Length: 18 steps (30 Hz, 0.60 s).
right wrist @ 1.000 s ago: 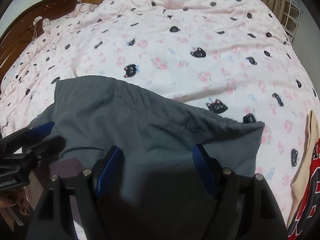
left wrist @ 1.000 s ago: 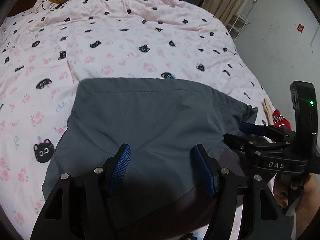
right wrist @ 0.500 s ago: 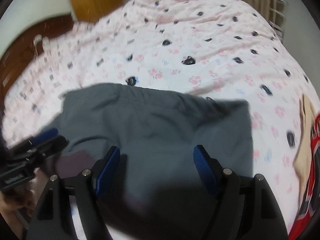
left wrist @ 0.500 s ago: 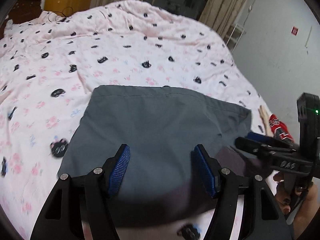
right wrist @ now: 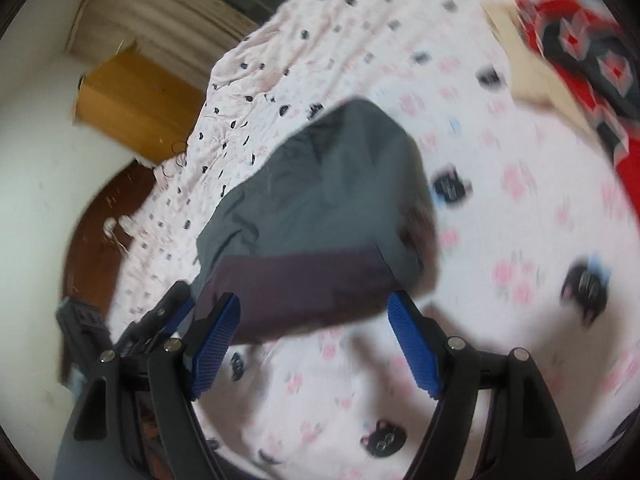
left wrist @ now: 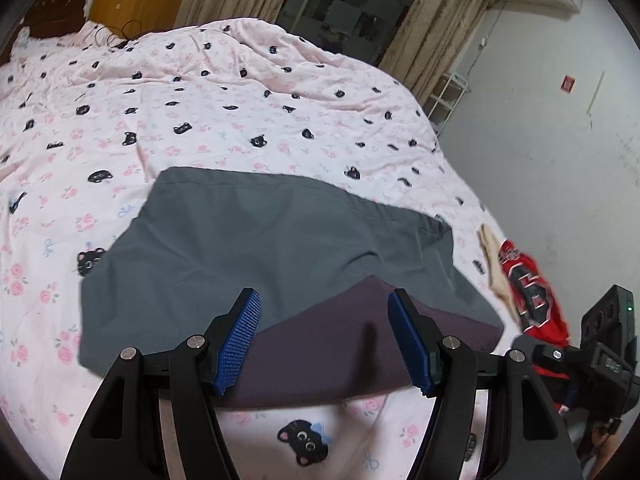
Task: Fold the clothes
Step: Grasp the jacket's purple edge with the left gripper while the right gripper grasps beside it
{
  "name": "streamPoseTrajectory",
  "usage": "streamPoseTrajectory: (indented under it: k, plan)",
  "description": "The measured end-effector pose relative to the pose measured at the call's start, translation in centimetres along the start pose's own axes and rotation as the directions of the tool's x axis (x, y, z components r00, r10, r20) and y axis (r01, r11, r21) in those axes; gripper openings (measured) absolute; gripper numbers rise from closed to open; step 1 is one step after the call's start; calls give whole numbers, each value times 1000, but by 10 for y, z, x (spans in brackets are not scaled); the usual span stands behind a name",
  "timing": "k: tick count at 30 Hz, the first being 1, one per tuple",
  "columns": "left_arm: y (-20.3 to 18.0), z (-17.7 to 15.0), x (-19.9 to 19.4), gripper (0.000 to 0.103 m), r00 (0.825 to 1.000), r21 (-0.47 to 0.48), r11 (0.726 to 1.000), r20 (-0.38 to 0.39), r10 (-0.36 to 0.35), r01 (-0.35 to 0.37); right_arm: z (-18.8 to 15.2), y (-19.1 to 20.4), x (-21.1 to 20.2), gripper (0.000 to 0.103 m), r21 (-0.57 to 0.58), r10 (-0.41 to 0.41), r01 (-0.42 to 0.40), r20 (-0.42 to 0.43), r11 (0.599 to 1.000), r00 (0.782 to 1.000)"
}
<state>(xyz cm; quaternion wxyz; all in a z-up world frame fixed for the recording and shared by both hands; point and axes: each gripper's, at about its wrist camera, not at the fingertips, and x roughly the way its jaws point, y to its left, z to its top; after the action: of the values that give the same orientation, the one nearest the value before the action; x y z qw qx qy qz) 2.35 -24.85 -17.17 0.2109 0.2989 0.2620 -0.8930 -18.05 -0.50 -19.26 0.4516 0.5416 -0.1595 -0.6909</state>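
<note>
Partly blurred, grey garment point(right wrist: 320, 200) on bedspread point(right wrist: 520, 240); right gripper point(right wrist: 314, 344) empty.

my right wrist view is smeared by motion blur, so the cat prints on the pink duvet point(right wrist: 520, 240) and the red garment point(right wrist: 580, 52) at its upper right edge read only as blotches. in my left wrist view the right gripper point(left wrist: 568, 356) is cut off at the frame's lower right, its fingertips hidden.
</note>
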Motion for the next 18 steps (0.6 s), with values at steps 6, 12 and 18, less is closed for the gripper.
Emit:
streamPoseTrajectory:
  k: [6, 12, 18]
  plan:
    - [-1, -19, 30, 64, 998, 37, 998, -36, 45, -44, -4, -19, 22, 79, 124, 107, -105, -13, 987, 994]
    - [1, -22, 29, 64, 999, 34, 999, -23, 28, -27, 3, -25, 50, 79, 198, 112, -115, 27, 973, 993]
    - [1, -25, 29, 64, 1000, 36, 999, -6, 26, -26, 17, -17, 62, 78, 186, 86, -99, 77, 978, 993]
